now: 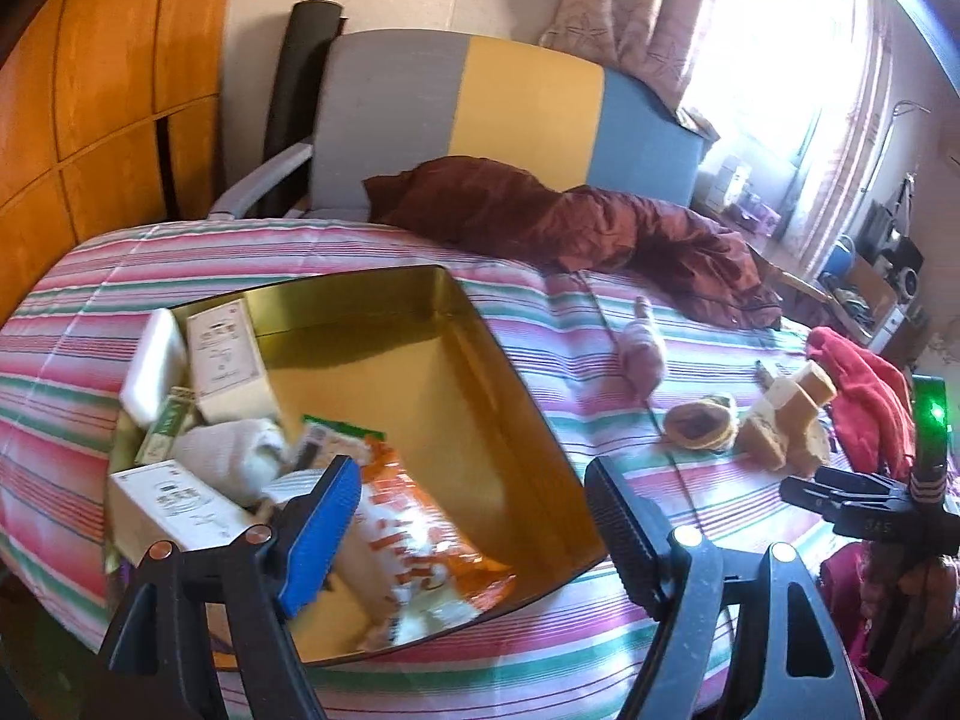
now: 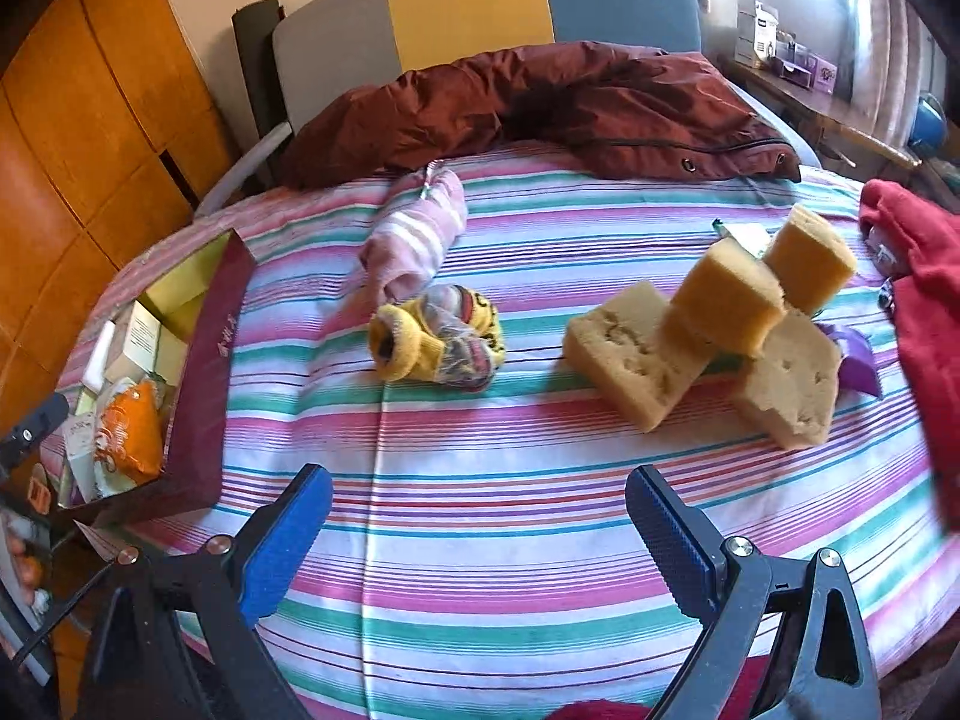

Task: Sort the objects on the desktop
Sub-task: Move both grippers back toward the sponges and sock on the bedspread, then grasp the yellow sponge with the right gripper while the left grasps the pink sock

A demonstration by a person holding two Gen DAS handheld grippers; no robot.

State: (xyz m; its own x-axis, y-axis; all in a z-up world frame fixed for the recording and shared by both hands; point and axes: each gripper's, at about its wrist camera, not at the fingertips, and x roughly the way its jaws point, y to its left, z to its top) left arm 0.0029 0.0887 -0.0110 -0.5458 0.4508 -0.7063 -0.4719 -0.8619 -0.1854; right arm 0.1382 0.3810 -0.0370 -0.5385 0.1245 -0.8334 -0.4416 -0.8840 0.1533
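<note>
A gold-lined tin box (image 1: 456,324) with a maroon outer wall (image 2: 207,372) sits on the striped bedspread. It holds white cartons (image 1: 225,354), a rolled white cloth (image 1: 231,456) and an orange snack packet (image 1: 414,546). My left gripper (image 1: 474,534) is open and empty just above the box's near part. My right gripper (image 2: 480,540) is open and empty above bare bedspread. Ahead of it lie a yellow sock bundle (image 2: 438,339), a pink striped sock (image 2: 414,237) and several yellow sponges (image 2: 720,324).
A dark red jacket (image 2: 570,102) lies at the back of the bed before a grey, yellow and blue headboard (image 2: 468,0). A red garment (image 2: 924,276) lies at the right edge. A purple item (image 2: 861,360) pokes out behind the sponges. Orange wardrobe (image 1: 90,90) at left.
</note>
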